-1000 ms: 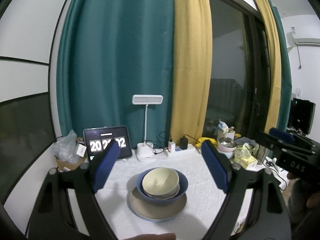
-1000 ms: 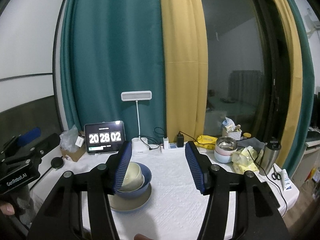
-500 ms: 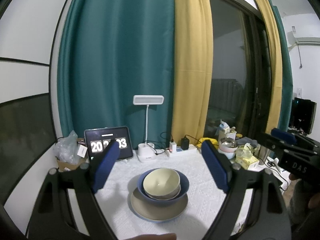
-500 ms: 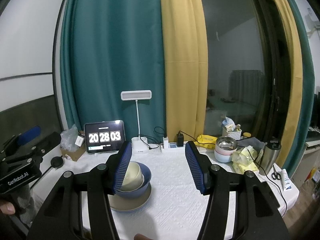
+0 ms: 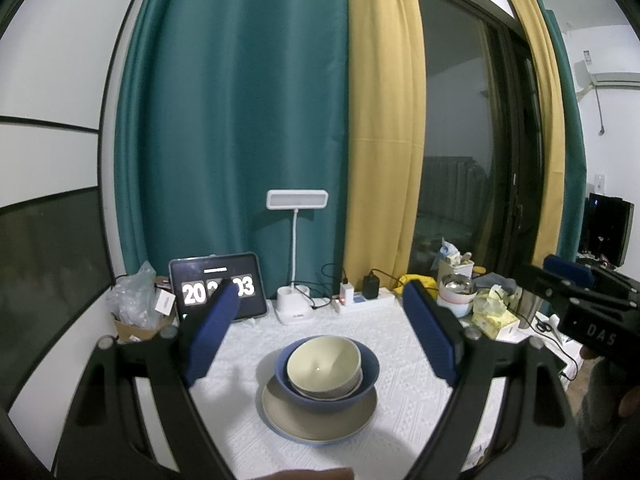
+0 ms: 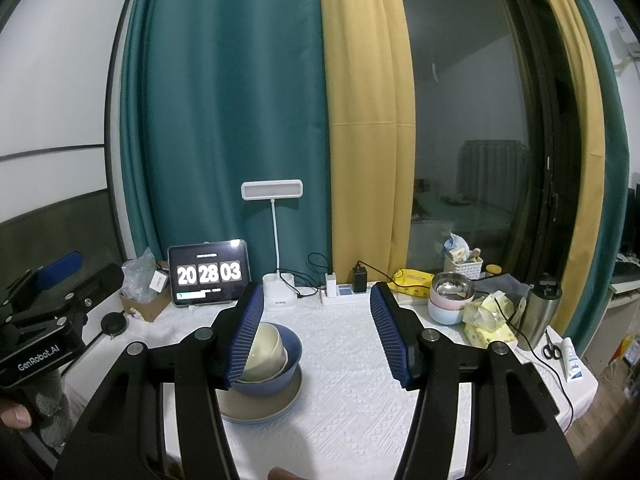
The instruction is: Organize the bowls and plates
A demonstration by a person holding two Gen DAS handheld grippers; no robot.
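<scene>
Stack on the tabletop (image 5: pixel 400 328), near its middle: a cream bowl (image 5: pixel 324 362) nested in a blue bowl (image 5: pixel 368 364), both seated on a tan plate (image 5: pixel 320 420) with a blue edge. In the right wrist view the same stack sits left of centre, the cream bowl (image 6: pixel 266 346) partly hidden behind that gripper's left finger.

Left gripper (image 5: pixel 318 330): jaws apart, holding nothing, the stack framed between them and lower down.

Right gripper (image 6: pixel 316 334): jaws apart, holding nothing, raised above the white cloth.

Behind the stack: clock tablet (image 6: pixel 209 274) reading 20 28 03, white lamp (image 6: pixel 272 191), power strip (image 6: pixel 344 294). Far right: steel bowl (image 6: pixel 453 286), tissue pack (image 6: pixel 490 322), flask (image 6: pixel 540 310), scissors (image 6: pixel 551 347).
</scene>
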